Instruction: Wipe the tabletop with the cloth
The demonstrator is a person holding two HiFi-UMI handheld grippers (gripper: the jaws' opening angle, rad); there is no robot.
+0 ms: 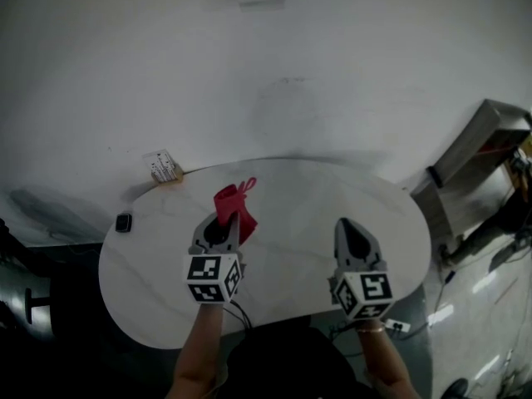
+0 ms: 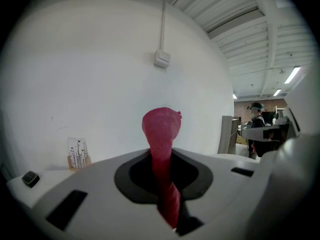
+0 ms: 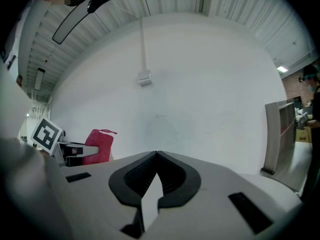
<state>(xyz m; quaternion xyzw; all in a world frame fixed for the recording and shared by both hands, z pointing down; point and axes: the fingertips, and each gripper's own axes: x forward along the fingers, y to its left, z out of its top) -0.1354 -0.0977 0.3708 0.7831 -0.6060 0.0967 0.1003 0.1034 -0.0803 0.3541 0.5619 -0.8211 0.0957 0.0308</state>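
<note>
Left claw (image 1: 225,223) — clamped on bunched red cloth (image 1: 235,202), seemingly lifted over table (image 1: 299,194), ready for wiping | right claw (image 1: 350,227) — closed on nothing, kept aside, out of cloth's way

Left gripper (image 1: 233,218) clamps the cloth (image 1: 228,198); right gripper (image 1: 342,223) closed.

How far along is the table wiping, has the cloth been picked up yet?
Done: the left gripper is shut on the red cloth. In hand: the cloth is bunched, sticking up past the jaws, not spread on the tabletop. Left: the wiping itself; the right gripper is shut and empty.
</note>
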